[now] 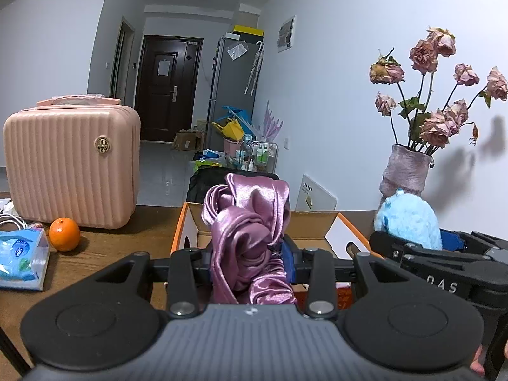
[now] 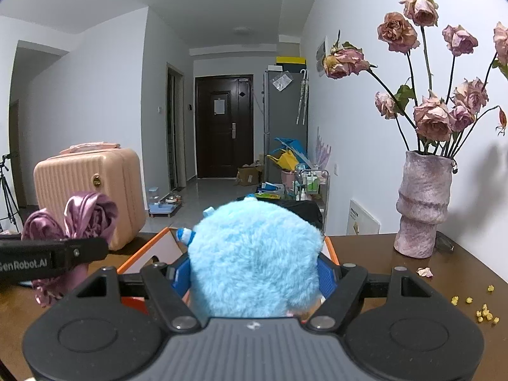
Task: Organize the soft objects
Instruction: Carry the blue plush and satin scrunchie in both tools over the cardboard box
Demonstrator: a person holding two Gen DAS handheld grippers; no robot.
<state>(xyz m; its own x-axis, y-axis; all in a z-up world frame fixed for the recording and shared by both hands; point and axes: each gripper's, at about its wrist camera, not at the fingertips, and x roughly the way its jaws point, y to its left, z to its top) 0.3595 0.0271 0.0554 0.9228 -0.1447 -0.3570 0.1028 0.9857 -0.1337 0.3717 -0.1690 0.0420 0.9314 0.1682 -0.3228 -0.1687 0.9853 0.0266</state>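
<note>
The left tongs (image 1: 250, 254) are clamped narrow on a bundle of mauve satin cloth (image 1: 250, 222), which bunches up between the fingers and is held just above the open cardboard box (image 1: 317, 222) on the brown tabletop (image 1: 127, 247). The right tongs (image 2: 254, 273) sit wider, gripping a fluffy blue plush toy (image 2: 254, 254) (its face turned away) over the same box. Both point slightly downward, side by side, the left one level with the right. A pink case (image 1: 73, 165) and an orange (image 1: 64, 234) stand left; a vase of dried roses (image 2: 422, 206) stands right.
</note>
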